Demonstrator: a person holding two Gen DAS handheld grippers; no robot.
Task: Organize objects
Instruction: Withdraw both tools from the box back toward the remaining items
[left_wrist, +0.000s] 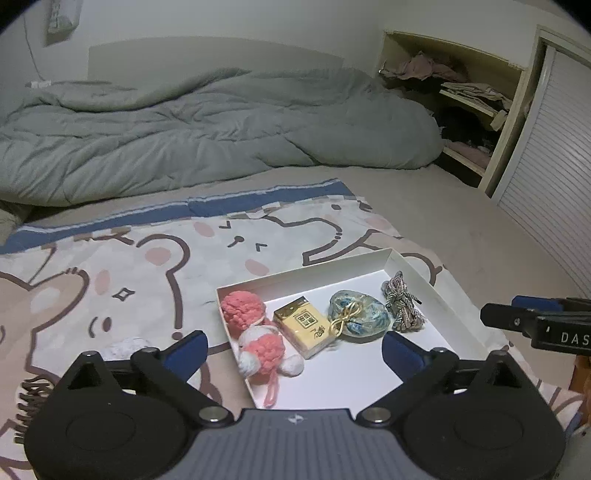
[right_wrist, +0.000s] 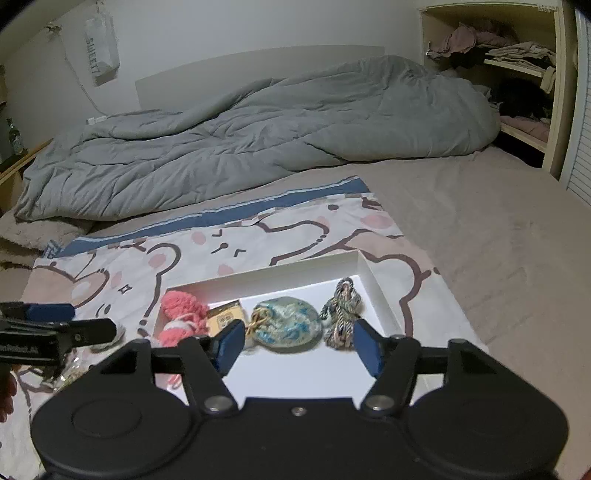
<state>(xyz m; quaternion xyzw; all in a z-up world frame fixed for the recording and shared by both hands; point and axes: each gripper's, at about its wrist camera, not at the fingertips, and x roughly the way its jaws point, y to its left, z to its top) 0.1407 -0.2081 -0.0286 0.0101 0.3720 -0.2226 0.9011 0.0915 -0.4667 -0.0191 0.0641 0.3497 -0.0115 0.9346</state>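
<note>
Lengthwise, pink knitted toy (left_wrist: 258, 338) lies along tray's (left_wrist: 436, 291) left wall.

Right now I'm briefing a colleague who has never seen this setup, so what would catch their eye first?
Probably the white tray on the cartoon bear sheet, holding a row of four things: a pink and white knitted toy, a yellow box, a blue-patterned pouch and a bundle of braided cord. Behind lies a rumpled grey duvet. Both grippers, left gripper and right gripper, hover open, holding nothing.

bed (left_wrist: 461, 206), grey quilt (left_wrist: 184, 125), bear cloth (left_wrist: 129, 280)
</note>
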